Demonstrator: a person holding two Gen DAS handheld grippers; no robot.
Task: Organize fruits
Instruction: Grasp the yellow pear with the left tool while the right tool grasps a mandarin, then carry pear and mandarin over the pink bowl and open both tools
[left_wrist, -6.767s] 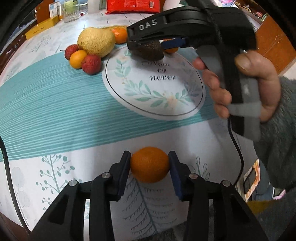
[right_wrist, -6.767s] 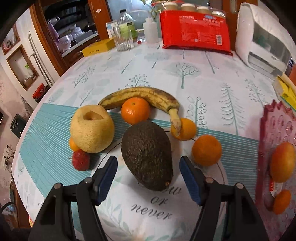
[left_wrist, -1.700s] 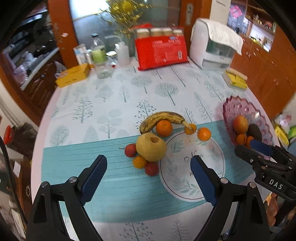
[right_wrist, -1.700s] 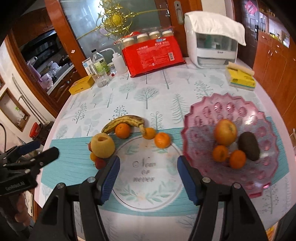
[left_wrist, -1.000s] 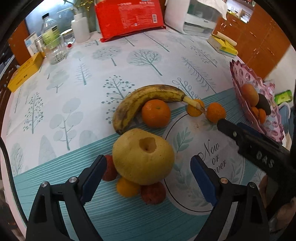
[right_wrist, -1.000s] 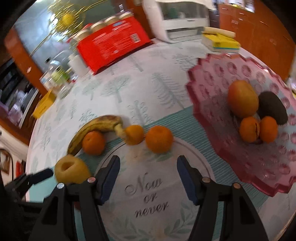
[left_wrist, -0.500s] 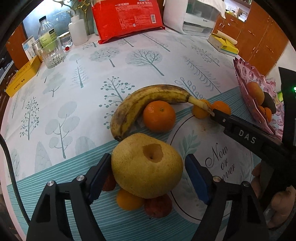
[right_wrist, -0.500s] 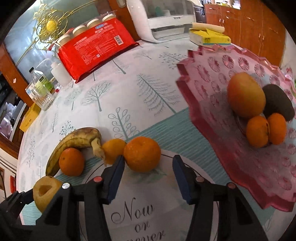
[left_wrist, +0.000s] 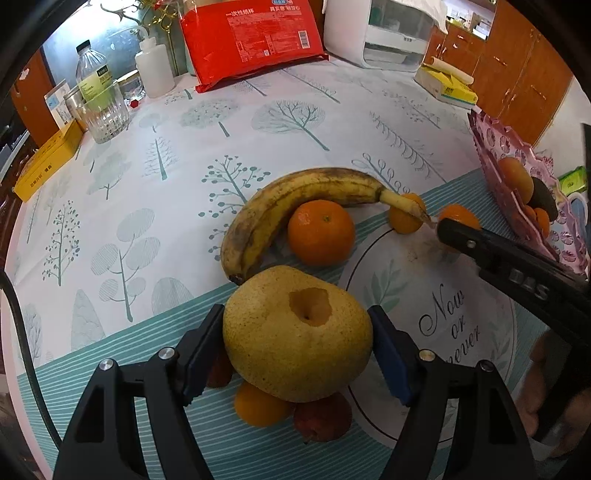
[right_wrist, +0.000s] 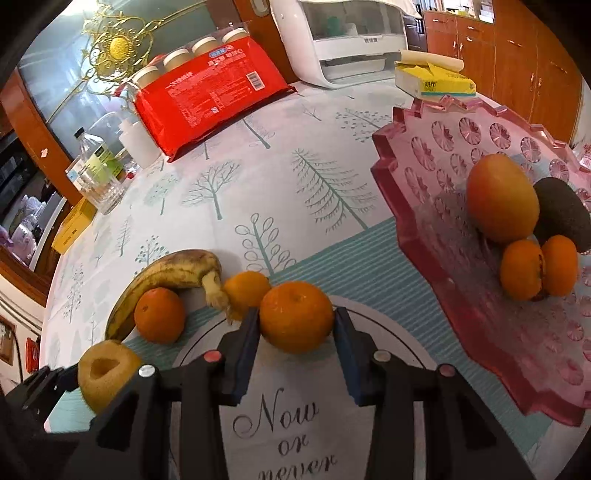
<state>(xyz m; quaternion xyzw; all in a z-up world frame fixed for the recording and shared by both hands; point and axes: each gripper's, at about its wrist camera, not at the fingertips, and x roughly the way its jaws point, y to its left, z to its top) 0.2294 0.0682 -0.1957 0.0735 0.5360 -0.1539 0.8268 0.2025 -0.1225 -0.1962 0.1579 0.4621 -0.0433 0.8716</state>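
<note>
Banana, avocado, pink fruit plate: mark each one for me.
banana (left_wrist: 295, 199): left wrist view, middle of its speckled peel.
avocado (right_wrist: 563, 214): right wrist view, centre of its dark skin.
pink fruit plate (right_wrist: 417, 173): right wrist view, bare patterned wall near the left rim.

Home dining room or kitchen corner, by my read. My counter (left_wrist: 258, 122) wears a household tablecloth printed with trees and a teal band. Around me: wooden cabinets (right_wrist: 517, 48) with small handles, a white countertop appliance (right_wrist: 343, 44), a red pack of jarred goods (right_wrist: 207, 99), a tissue box (right_wrist: 432, 83), a drinking glass (left_wrist: 103, 118) and a plastic bottle (left_wrist: 90, 74). A gilt ornament (right_wrist: 118, 46) hangs on a glass door. A pink plastic fruit tray (right_wrist: 461, 155) sits among loose fruit.
</note>
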